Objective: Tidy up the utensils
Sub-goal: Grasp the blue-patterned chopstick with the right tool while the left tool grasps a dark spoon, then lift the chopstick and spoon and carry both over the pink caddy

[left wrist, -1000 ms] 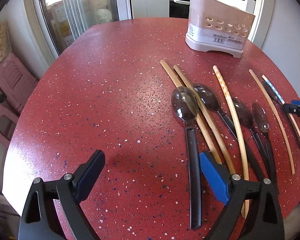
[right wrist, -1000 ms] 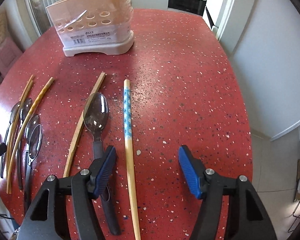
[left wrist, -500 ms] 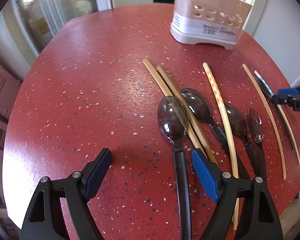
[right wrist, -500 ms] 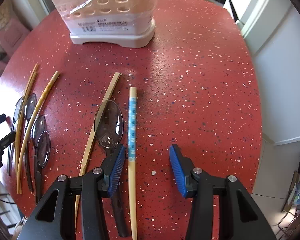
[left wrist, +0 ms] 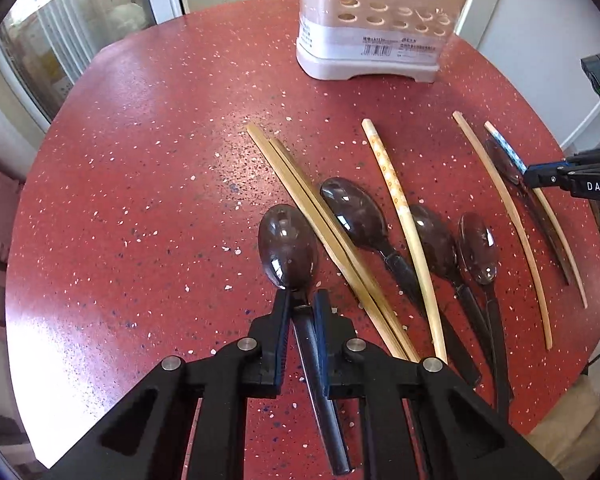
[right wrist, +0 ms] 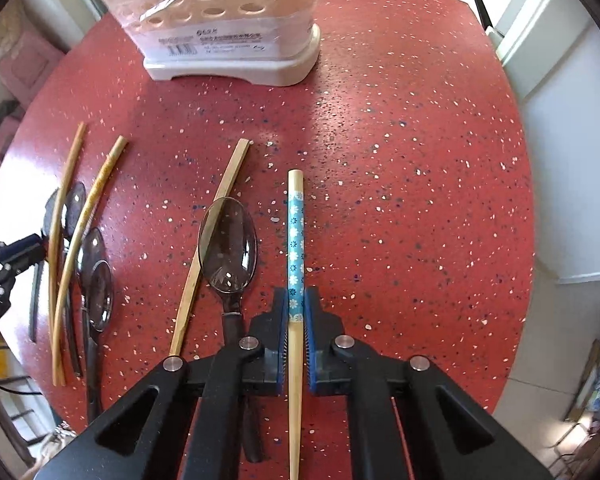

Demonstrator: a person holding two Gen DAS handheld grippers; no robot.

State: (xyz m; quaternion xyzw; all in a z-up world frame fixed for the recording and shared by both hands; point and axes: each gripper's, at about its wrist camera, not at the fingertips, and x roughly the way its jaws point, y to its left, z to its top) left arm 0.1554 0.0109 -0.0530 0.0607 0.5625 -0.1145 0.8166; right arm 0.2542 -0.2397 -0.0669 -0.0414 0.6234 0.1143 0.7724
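Observation:
Dark translucent spoons and bamboo chopsticks lie in a row on the red speckled table [left wrist: 140, 160]. My left gripper [left wrist: 301, 296] points steeply down, its jaws closing on the neck of the leftmost spoon [left wrist: 288, 246], and the pads touch the black handle on both sides. My right gripper [right wrist: 296, 294] is shut on the blue flowered chopstick [right wrist: 295, 232], which lies flat on the table. The beige utensil holder [left wrist: 372, 40] stands at the table's far side and fills the top of the right wrist view as holder [right wrist: 228, 40]. Each gripper's tip shows at the edge of the other's view.
Right of the held spoon lie two plain chopsticks [left wrist: 320, 224], a spoon [left wrist: 354, 212], an orange-dotted chopstick [left wrist: 392, 184] and two more spoons. Beside the blue chopstick are a spoon [right wrist: 228, 244] and a plain chopstick [right wrist: 228, 184]. White walls stand past the table's right edge.
Both grippers went from wide open to closed. The left shifted right over the spoon's handle and closed on it. The right slid forward along the blue chopstick and closed on it.

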